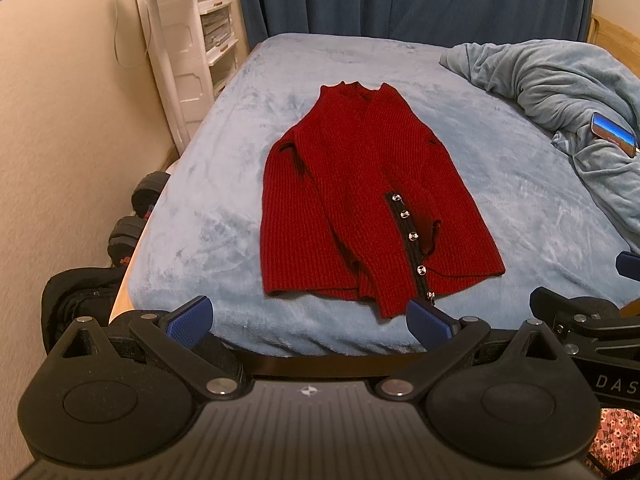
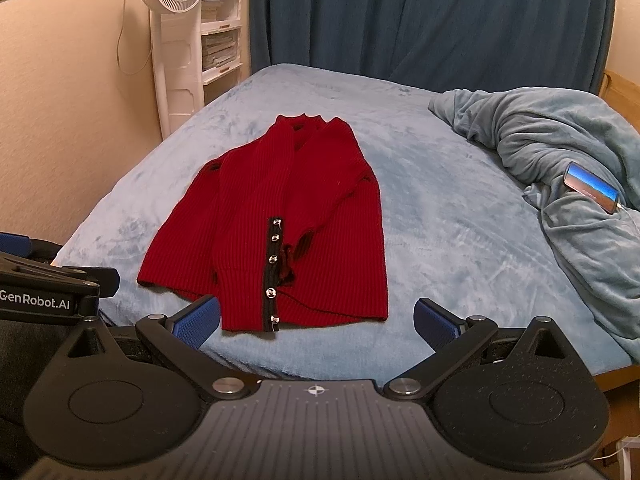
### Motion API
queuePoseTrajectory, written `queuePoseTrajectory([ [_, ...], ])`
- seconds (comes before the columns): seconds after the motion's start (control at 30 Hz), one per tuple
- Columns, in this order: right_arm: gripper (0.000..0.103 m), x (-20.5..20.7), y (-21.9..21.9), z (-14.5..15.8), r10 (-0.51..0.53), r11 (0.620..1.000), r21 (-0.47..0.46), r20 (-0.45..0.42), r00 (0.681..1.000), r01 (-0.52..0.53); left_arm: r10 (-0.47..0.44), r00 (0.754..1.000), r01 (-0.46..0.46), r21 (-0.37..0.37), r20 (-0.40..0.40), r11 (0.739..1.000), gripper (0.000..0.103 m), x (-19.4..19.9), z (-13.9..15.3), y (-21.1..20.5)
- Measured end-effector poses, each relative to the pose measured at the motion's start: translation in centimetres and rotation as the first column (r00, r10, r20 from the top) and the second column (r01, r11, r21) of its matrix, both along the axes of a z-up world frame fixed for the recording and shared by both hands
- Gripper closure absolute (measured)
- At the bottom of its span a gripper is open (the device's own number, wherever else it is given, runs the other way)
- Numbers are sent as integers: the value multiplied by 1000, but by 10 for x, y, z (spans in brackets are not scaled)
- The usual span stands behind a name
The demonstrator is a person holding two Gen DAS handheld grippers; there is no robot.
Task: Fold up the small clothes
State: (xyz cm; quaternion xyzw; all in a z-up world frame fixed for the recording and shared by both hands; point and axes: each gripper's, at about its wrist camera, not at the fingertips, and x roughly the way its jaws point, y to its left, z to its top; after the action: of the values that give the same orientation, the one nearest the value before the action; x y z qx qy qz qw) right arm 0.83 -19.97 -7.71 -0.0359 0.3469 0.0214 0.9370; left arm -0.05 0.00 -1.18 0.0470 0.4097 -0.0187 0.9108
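Note:
A small red knit cardigan with a black button band lies flat on the blue bed, collar far, hem near, both sleeves folded in over the front. It also shows in the right wrist view. My left gripper is open and empty, hovering just short of the hem at the bed's near edge. My right gripper is open and empty, also just short of the hem. The right gripper's body shows at the right of the left wrist view.
A bunched grey-blue blanket lies on the bed's right side with a phone on it. A white fan and shelves stand by the left wall. Dumbbells and a dark bag lie on the floor at the left.

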Motion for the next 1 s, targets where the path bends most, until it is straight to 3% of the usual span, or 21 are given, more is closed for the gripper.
queuePoseTrajectory([
  [0.77, 1, 25, -2, -10, 7, 1000, 6, -80, 997, -7, -3, 997, 4, 9, -80, 1000, 0, 24, -16, -3],
  [1.0, 1, 61, -18, -22, -37, 999, 36, -83, 996, 40, 49, 989, -51, -7, -143, 999, 0, 48, -29, 9],
])
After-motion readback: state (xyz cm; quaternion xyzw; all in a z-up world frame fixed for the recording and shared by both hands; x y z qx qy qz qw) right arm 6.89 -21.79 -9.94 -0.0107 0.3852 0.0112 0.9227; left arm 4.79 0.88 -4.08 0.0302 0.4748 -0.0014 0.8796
